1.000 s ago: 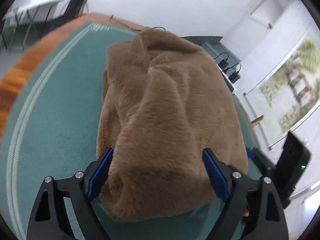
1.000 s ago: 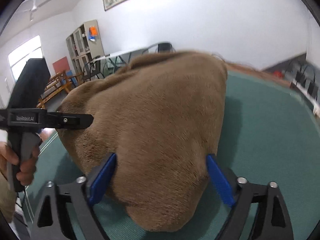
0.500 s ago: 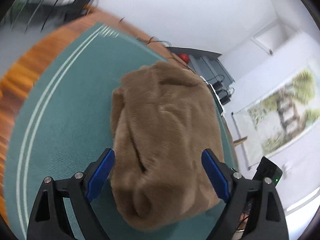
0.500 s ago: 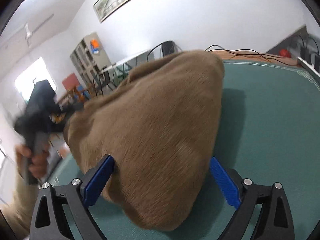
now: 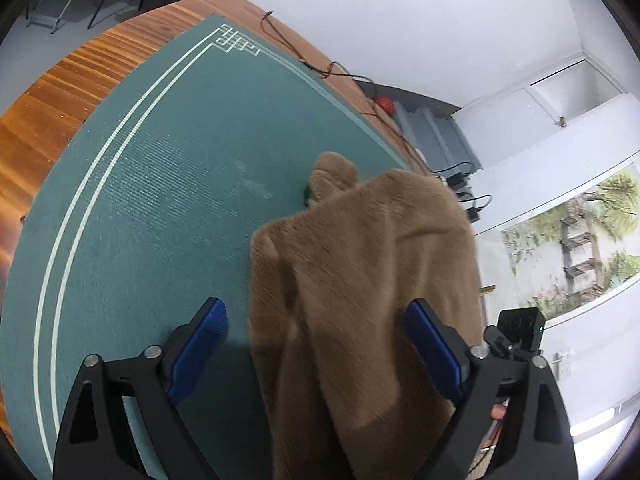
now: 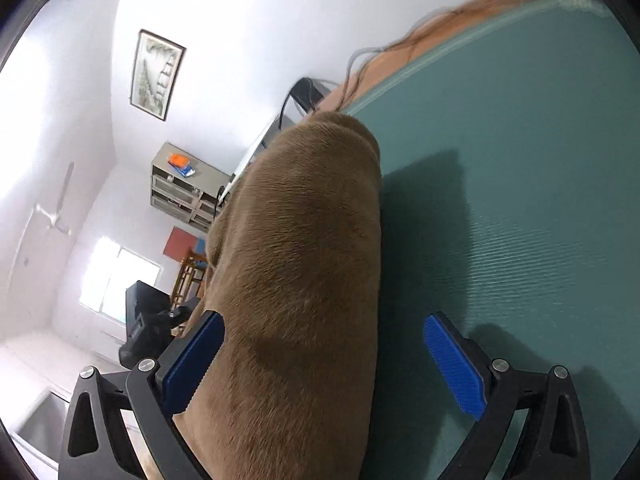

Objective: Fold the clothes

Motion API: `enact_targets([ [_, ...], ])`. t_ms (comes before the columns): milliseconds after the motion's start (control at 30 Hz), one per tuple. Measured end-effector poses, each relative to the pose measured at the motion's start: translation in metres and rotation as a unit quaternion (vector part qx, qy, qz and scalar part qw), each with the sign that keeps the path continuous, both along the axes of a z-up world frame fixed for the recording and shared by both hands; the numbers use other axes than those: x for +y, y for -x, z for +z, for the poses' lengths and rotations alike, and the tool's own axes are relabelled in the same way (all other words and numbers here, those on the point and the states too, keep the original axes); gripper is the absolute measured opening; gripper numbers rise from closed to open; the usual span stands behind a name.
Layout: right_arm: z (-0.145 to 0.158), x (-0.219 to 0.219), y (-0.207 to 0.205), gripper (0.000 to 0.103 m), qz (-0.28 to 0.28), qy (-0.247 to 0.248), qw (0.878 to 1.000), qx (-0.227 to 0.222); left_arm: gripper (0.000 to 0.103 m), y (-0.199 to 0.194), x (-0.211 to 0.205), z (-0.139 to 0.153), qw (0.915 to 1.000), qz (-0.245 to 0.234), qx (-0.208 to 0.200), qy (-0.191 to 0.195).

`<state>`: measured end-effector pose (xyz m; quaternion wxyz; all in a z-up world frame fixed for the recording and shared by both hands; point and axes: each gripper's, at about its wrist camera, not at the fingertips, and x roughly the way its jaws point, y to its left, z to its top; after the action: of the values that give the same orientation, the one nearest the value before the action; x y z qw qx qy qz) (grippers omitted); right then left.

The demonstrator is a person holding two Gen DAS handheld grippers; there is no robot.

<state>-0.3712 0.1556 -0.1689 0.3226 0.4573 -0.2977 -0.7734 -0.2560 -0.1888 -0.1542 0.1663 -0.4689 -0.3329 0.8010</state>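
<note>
A brown fuzzy garment lies bunched near the right edge of the green mat. My left gripper is open, its blue pads wide apart, with the cloth lying between them against the right pad. In the right wrist view the same garment fills the middle and hangs toward the table edge. My right gripper is open, its left pad against the cloth, its right pad over bare mat.
The mat covers a wooden table with cables along its far edge. The other handheld gripper shows at the right. Chairs, a shelf unit and a wall picture stand beyond the table.
Both grippers have pulled back and tilted away from the garment. It looks smaller and farther off, with much more bare mat in view. Jaws stay wide apart.
</note>
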Motion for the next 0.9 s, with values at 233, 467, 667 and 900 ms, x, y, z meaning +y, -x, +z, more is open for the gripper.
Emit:
enact_targets([
  [233, -0.012, -0.022, 0.029, 0.102, 0.031, 0.013, 0.999, -0.019, 0.102, 0.015, 0.003, -0.019, 0.9987, -0.037, 0.001, -0.035],
  [467, -0.013, -0.037, 0.028, 0.102, 0.072, 0.026, 0.997, -0.027, 0.102, 0.026, 0.022, -0.021, 0.9925, -0.107, 0.0, -0.06],
  [667, -0.011, -0.055, 0.009, 0.102, 0.102, -0.019, 0.995, -0.012, 0.099, 0.03, 0.032, -0.021, 0.9931, -0.107, -0.006, -0.048],
  [900, -0.001, -0.043, -0.012, 0.066, 0.069, -0.025, 0.997, 0.021, 0.065, 0.019, 0.039, -0.018, 0.9935, -0.096, -0.01, -0.061],
])
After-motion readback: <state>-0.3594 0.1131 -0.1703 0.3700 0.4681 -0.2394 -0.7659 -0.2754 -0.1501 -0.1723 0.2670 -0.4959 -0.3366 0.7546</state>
